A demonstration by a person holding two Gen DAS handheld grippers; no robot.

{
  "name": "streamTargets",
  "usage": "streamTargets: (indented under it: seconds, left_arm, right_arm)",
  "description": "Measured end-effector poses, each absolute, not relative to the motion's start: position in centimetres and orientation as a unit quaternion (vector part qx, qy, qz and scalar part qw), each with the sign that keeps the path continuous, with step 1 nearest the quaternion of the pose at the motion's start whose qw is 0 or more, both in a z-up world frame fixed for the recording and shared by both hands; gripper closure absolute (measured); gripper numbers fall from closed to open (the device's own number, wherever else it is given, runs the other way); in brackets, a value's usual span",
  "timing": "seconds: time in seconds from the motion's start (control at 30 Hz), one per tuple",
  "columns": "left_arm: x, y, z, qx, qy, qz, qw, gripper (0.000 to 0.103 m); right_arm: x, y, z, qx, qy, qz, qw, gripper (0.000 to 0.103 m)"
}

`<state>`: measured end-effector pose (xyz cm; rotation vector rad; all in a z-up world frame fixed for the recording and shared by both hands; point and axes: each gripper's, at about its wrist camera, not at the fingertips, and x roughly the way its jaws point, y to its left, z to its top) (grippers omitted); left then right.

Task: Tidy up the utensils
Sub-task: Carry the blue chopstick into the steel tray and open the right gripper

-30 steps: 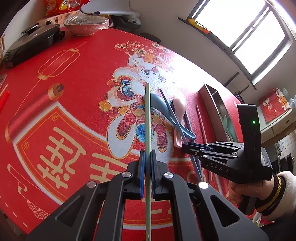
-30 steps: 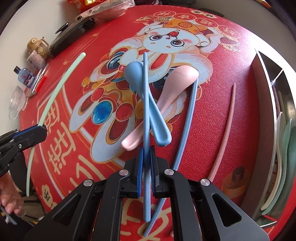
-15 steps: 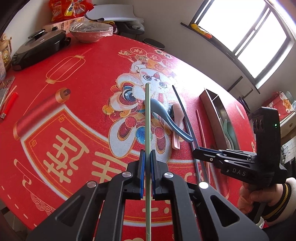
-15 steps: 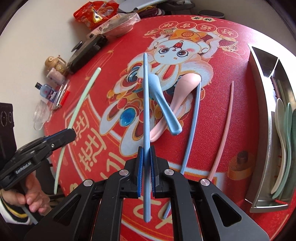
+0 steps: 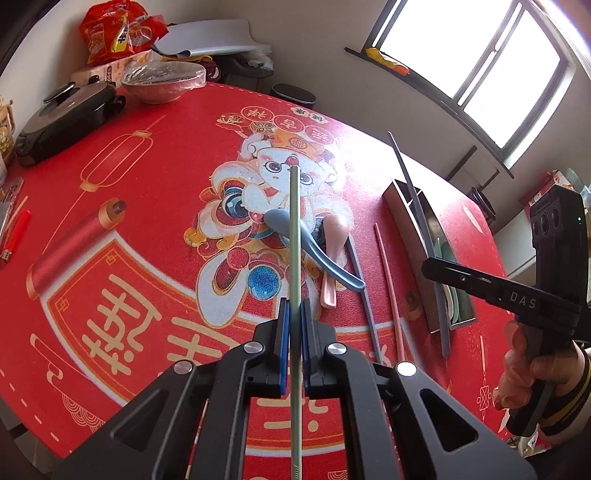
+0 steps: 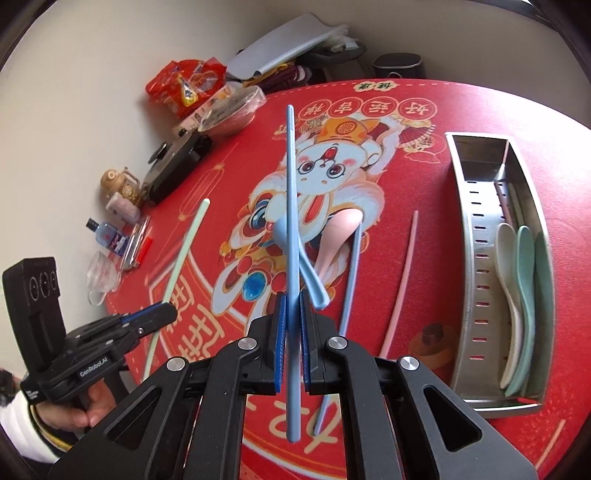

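Observation:
My left gripper (image 5: pixel 294 314) is shut on a pale green chopstick (image 5: pixel 294 229), held above the red table mat. The right gripper (image 6: pixel 291 306) is shut on a blue chopstick (image 6: pixel 290 184), also lifted off the mat. On the mat lie a blue spoon (image 6: pixel 306 266) crossing a pink spoon (image 6: pixel 340 229), a second blue chopstick (image 6: pixel 352 266) and a pink chopstick (image 6: pixel 402 269). The steel utensil tray (image 6: pixel 476 229) stands at the right with a white and green spoons in it. In the left wrist view the right gripper (image 5: pixel 428 266) hangs near the tray (image 5: pixel 406 221).
A black lidded pan (image 5: pixel 66 118), a wrapped bowl (image 5: pixel 162 79) and a snack bag (image 5: pixel 114 33) stand at the far edge. A small bottle (image 6: pixel 107 236), a glass cup (image 6: pixel 101 277) and a red lighter (image 5: pixel 14 236) sit along the left edge.
Both grippers have risen with their chopsticks. The right one rose more, lifting the blue chopstick clear of the spoons, and now appears farther right by the tray.

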<state>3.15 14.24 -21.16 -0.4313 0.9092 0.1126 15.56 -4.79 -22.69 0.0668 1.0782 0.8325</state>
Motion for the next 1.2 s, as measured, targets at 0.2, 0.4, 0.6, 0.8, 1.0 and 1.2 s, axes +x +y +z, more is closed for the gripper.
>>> streamTargets:
  seconds: [0.2,0.4,0.6,0.8,1.0,1.2]
  left_arm:
    - [5.0,12.9,-20.6,-0.2,0.431,0.028,0.88,0.098]
    - [6.8,11.8,-20.4,-0.197,0.43,0.008,0.881,0.098]
    - [8.2,11.0,-20.4,-0.201,0.428,-0.006,0.881,0.098]
    - [9.8,10.4,-20.6,-0.203,0.43,-0.012,0.88,0.098]
    - [10.8,9.8,-20.8,-0.201,0.436,-0.015,0.877,0.098]
    - [11.1,9.6,-21.1,-0.204,0.442,-0.011,0.874,0.098]
  right_arm:
    - [17.0,-8.8,-21.8,0.057,0.487,0.347,0.8,0.096]
    - [18.2,-12.2,-21.8,0.074,0.483,0.31,0.815,0.096]
    - [19.2,-14.9,-22.3,0.074,0.487,0.276,0.825,0.096]
    - [20.9,-16.6,-23.3,0.076,0.494,0.253,0.828,0.096]
    - [22.8,-15.6,-25.5,0.067,0.516,0.249,0.817,0.096]
    - [24.0,-13.2,-27.9,0.041,0.538,0.255,0.802,0.096]
